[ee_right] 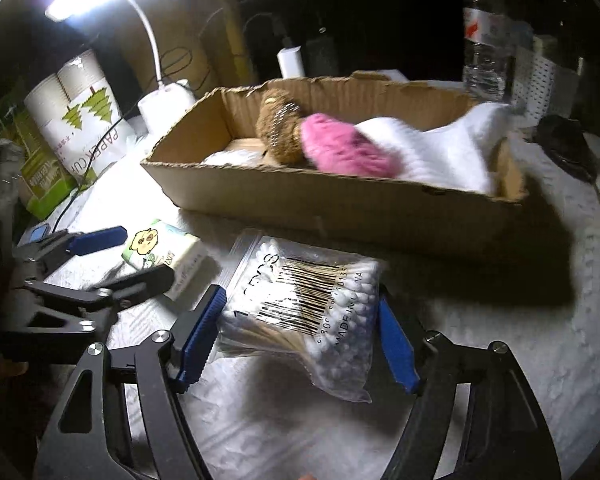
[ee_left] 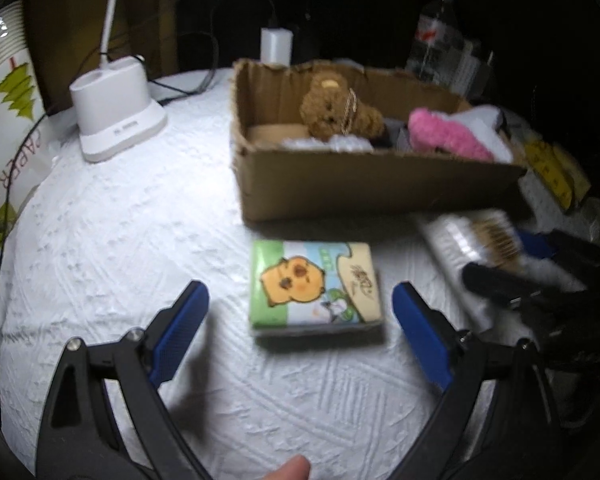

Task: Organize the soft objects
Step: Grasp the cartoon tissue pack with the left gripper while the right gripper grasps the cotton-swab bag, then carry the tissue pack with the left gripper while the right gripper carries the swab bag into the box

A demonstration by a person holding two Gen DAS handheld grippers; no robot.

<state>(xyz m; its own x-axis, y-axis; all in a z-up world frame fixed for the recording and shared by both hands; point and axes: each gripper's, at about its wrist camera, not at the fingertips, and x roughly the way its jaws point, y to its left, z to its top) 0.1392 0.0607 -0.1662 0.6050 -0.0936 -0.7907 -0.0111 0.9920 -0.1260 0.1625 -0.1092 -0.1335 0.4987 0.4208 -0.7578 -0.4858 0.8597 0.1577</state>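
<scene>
1. Your left hand-held gripper (ee_left: pixel 300 312) is spread wide open, blue pads on either side of the tissue pack (ee_left: pixel 315 286), not touching it. That pack lies flat on the white worktop (ee_left: pixel 120 220), just in front of the cardboard box (ee_left: pixel 360 184).
2. Your right hand-held gripper (ee_right: pixel 300 320) has the bag of cotton swabs (ee_right: pixel 300 304) between its pads. The left pad is pressed against the bag's edge and the right one sits right at the other side, so it looks clamped on the bag. The bag sits low over the worktop; can't tell if it's lifted.
3. Inside the box you've got a brown teddy bear (ee_left: pixel 336 108) leaning near the back wall, a pink plush (ee_left: pixel 448 134) right beside it, and a white cloth (ee_right: pixel 440 152) draped over the right end.
4. Off to the side: a white lamp base (ee_left: pixel 118 120) at back left, a sleeve of paper cups (ee_right: pixel 84 116) near it, and a water bottle (ee_right: pixel 486 36) behind the box.
</scene>
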